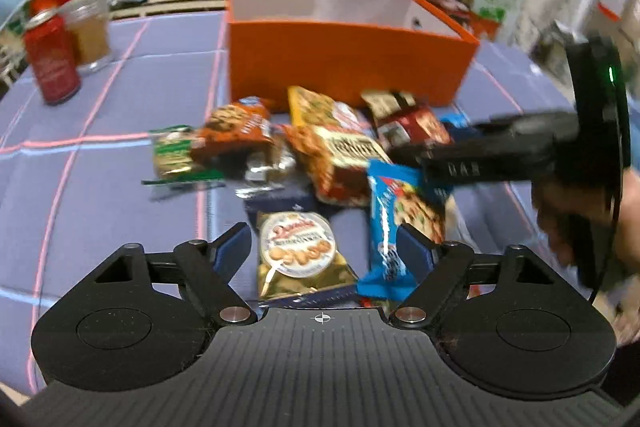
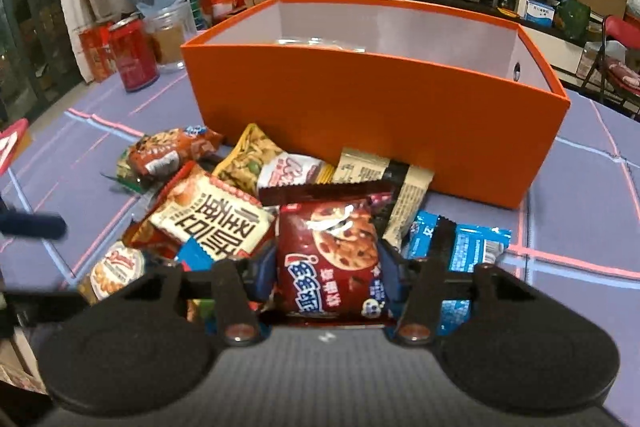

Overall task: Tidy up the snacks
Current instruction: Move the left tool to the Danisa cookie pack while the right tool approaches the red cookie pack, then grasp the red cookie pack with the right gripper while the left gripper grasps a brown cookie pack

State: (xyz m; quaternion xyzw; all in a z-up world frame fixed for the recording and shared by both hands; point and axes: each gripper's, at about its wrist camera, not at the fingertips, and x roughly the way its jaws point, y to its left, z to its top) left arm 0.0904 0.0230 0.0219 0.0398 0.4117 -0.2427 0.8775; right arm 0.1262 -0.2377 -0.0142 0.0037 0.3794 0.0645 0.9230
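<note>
A pile of snack packets (image 1: 320, 155) lies on the purple cloth in front of an open orange box (image 1: 344, 63). My left gripper (image 1: 324, 247) is open, its fingers either side of a gold cookie packet (image 1: 298, 251), with a blue cookie packet (image 1: 394, 227) by the right finger. My right gripper (image 2: 326, 271) has its fingers against both sides of a dark red chocolate chip cookie packet (image 2: 332, 259) at the near side of the pile (image 2: 224, 211), before the orange box (image 2: 376, 107). The right gripper also shows in the left wrist view (image 1: 500, 151).
A red can (image 1: 50, 61) and a glass jar (image 1: 90, 31) stand at the table's far left; they also show in the right wrist view, the can (image 2: 132, 55) and the jar (image 2: 170, 37). Cluttered shelves and a person stand behind the table.
</note>
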